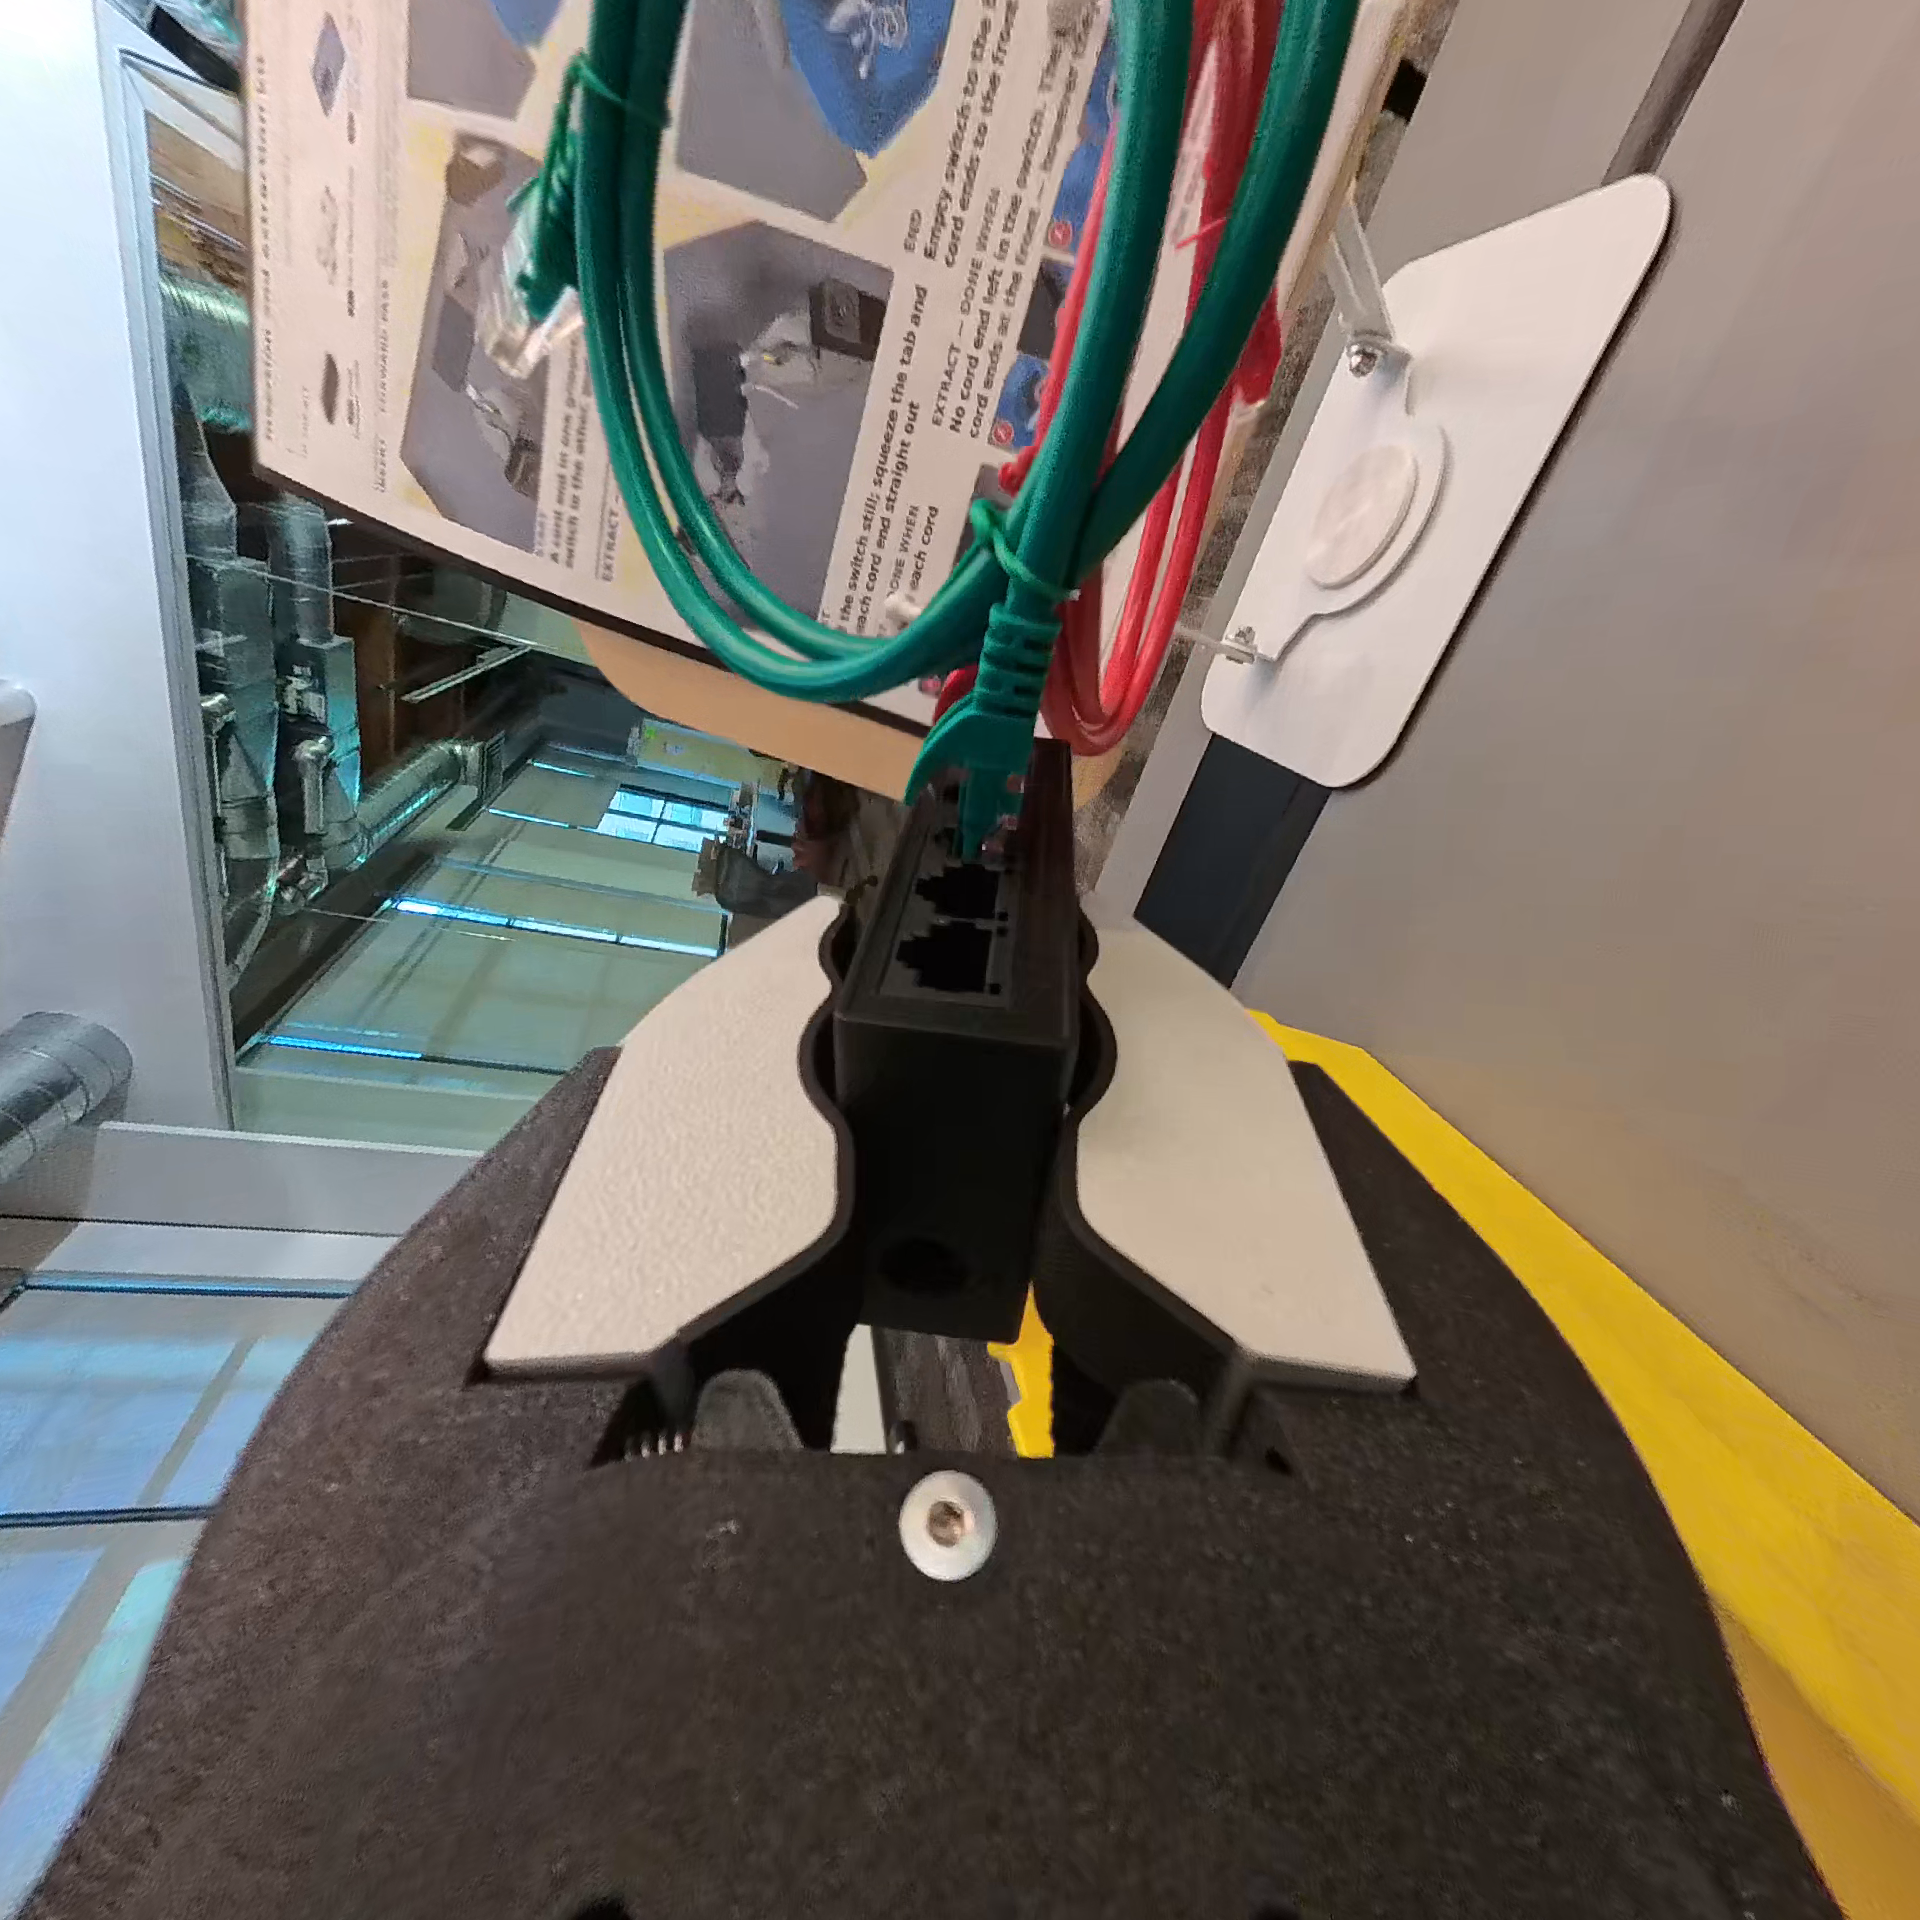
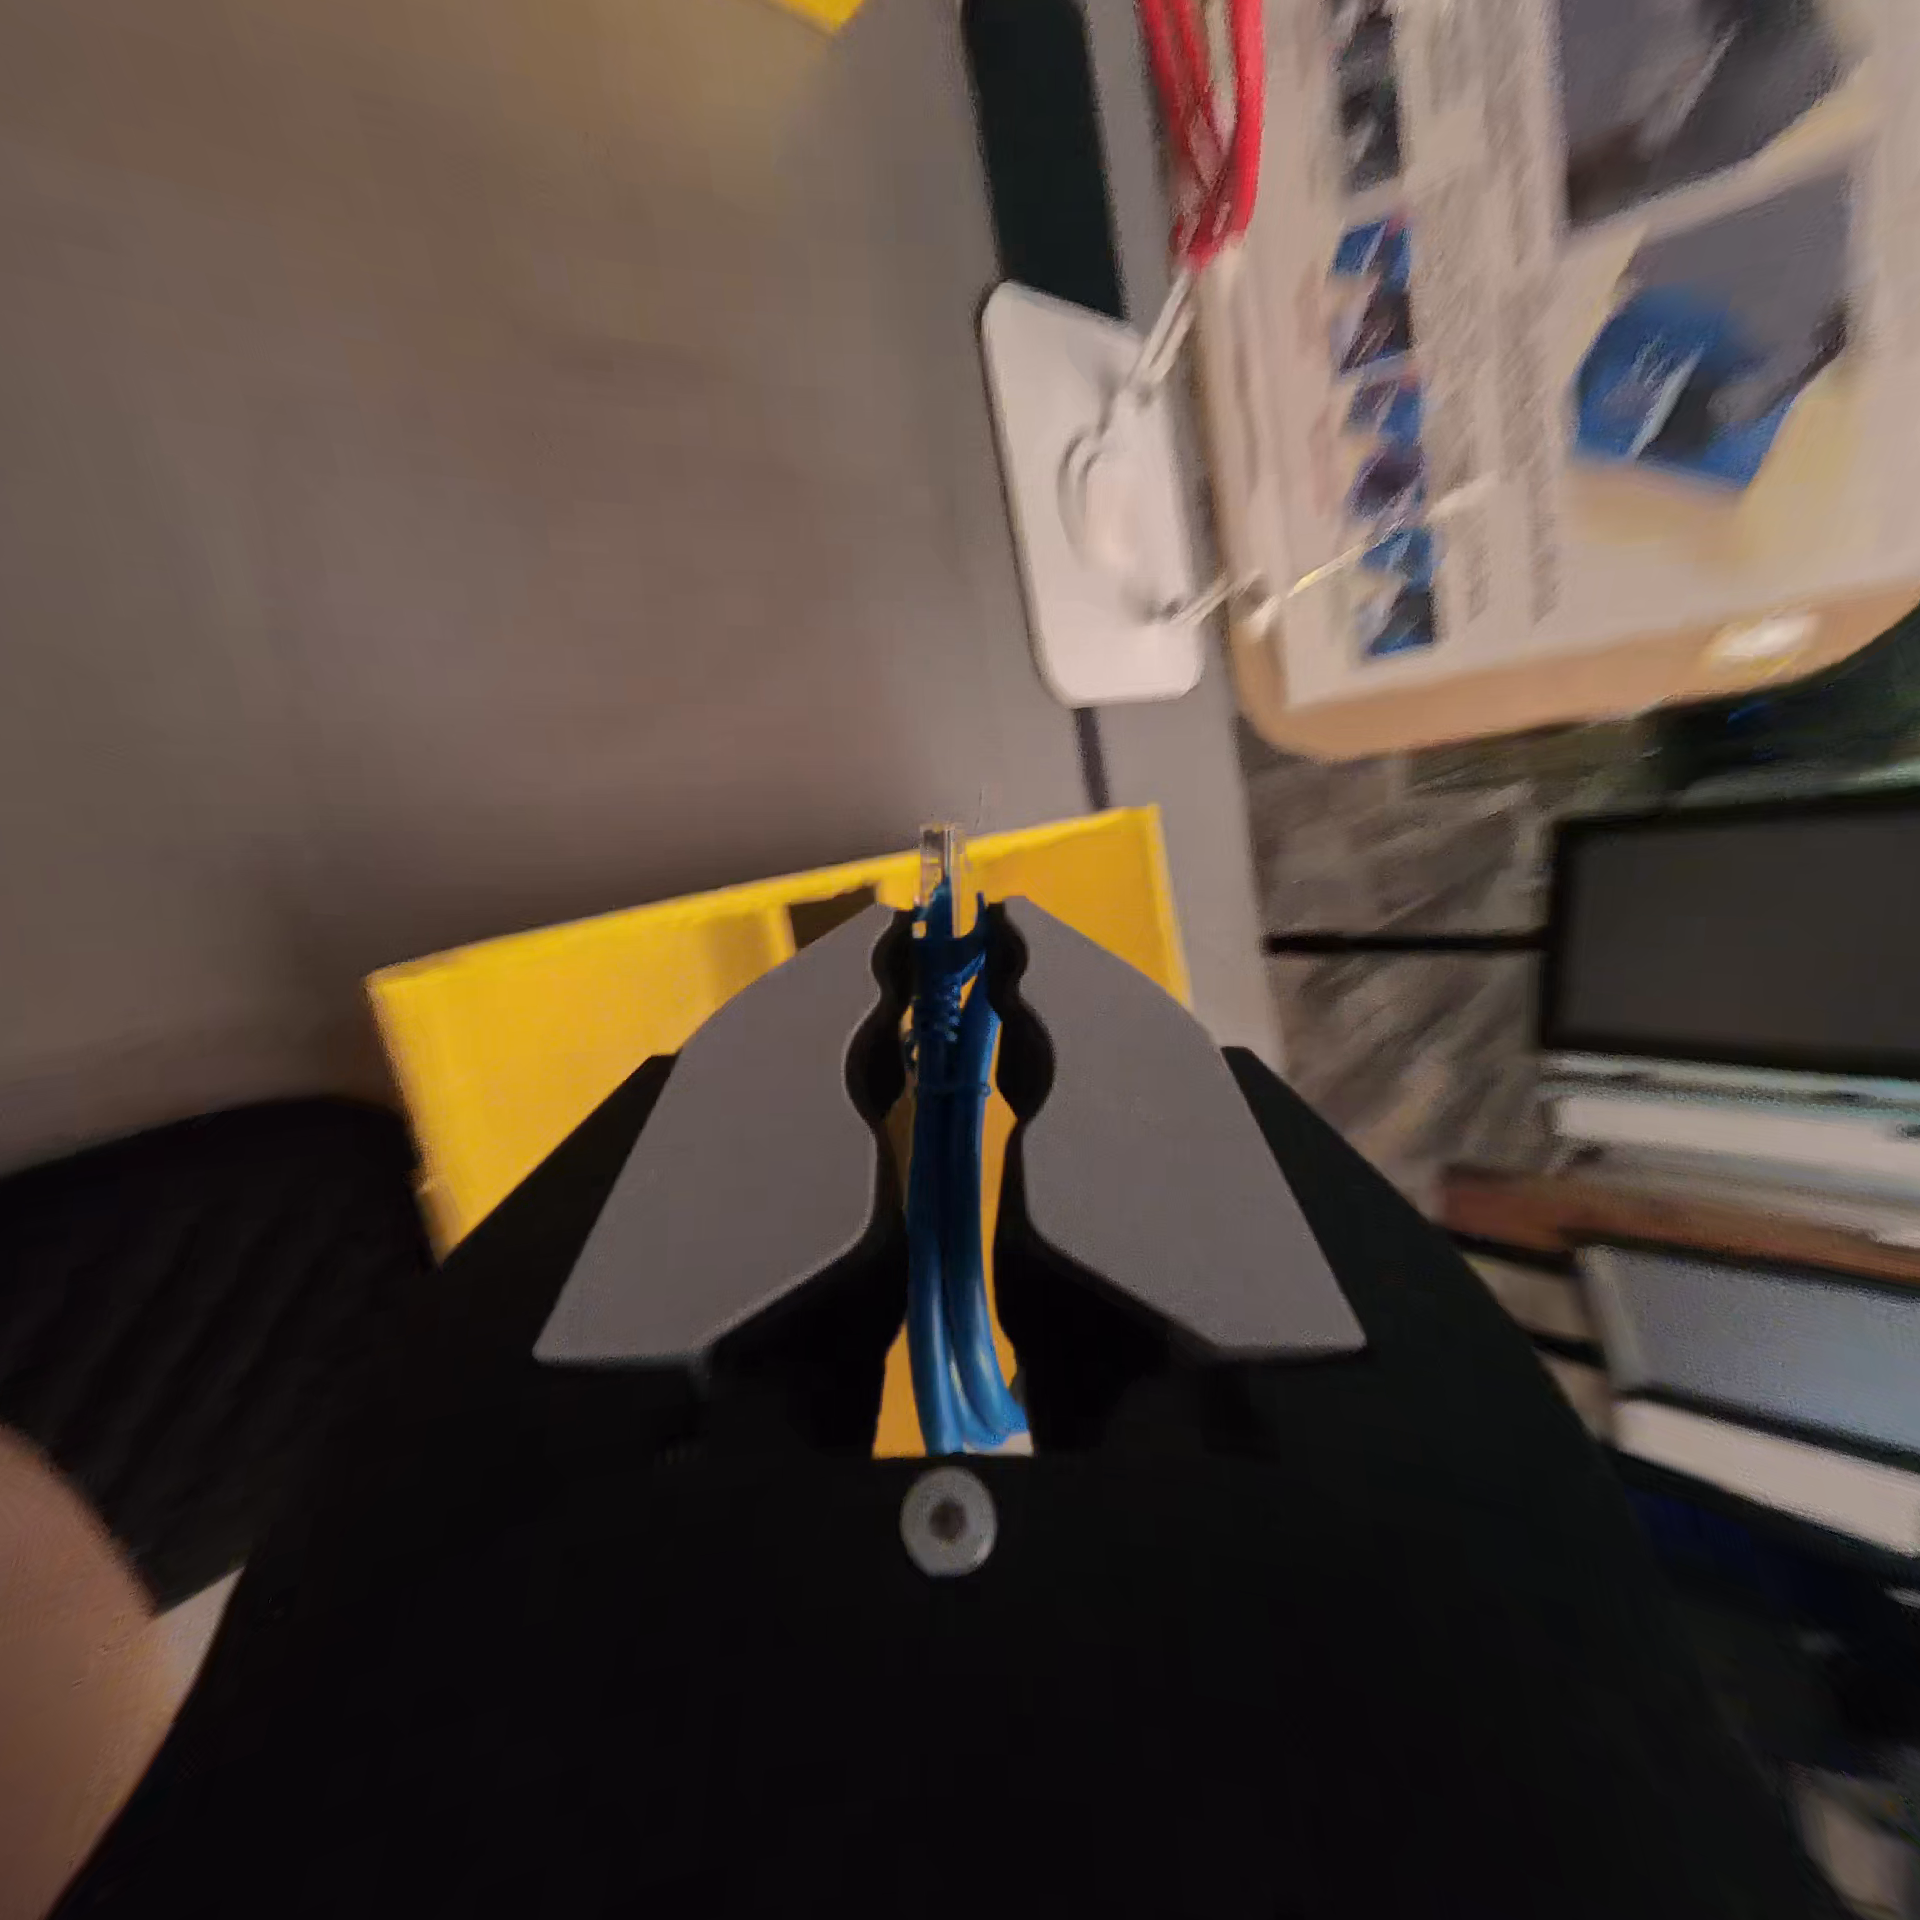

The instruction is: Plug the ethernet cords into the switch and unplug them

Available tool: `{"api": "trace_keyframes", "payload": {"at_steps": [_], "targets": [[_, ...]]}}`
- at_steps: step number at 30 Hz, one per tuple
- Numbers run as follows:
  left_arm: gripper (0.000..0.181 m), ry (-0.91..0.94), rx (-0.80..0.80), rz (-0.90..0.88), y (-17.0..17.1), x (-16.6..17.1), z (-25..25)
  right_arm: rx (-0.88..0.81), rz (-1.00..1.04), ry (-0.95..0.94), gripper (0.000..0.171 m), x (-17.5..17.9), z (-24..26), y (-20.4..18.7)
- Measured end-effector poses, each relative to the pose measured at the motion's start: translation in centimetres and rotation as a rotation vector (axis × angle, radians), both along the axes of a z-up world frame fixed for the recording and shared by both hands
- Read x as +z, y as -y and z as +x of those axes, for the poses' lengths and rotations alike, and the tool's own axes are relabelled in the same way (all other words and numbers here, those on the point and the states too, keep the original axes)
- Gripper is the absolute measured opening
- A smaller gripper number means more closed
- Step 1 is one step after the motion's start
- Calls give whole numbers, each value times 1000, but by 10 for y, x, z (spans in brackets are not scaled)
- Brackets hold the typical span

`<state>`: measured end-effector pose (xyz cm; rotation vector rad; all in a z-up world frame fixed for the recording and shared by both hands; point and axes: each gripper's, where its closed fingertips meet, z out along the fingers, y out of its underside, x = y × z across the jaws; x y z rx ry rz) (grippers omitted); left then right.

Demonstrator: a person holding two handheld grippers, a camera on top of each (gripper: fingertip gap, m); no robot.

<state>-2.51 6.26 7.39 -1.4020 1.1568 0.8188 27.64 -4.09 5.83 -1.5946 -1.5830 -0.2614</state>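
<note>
now switch and blue cord sit clamped between jaws.

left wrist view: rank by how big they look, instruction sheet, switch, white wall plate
1. instruction sheet
2. white wall plate
3. switch, though it's nearest the camera, clamped in the left gripper, so its size against the plate is unsure.

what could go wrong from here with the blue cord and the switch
1. The green cord is already plugged into the switch, with its loops hanging close by; bringing the blue cord in could snag them or tug the green plug loose.
2. The right gripper holds the blue cord with only its clear plug past the fingers, so a tilted approach may miss a free port.
</note>
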Motion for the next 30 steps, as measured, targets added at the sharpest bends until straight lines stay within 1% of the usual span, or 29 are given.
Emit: {"api": "trace_keyframes", "payload": {"at_steps": [4, 6, 9, 13, 21, 30], "targets": [[37, 7, -24, 8, 5, 5, 7, -98, -217, -102, 14, -23, 38, 5], [37, 5, -24, 13, 6, 6, 8, -139, -292, -135, 15, -34, 53, 4], [37, 5, -24, 12, 7, 6, 9, -165, -434, -173, 15, -55, 62, 0], [37, 5, -21, 12, 6, 6, 8, -185, -566, -150, 15, -83, 65, -10], [37, 19, -7, 9, 6, 9, 1, -190, -712, -74, 15, -121, 58, -21], [37, 29, -22, 4, 8, 10, 4, -116, -790, -18, 15, -143, 35, -24]]}}
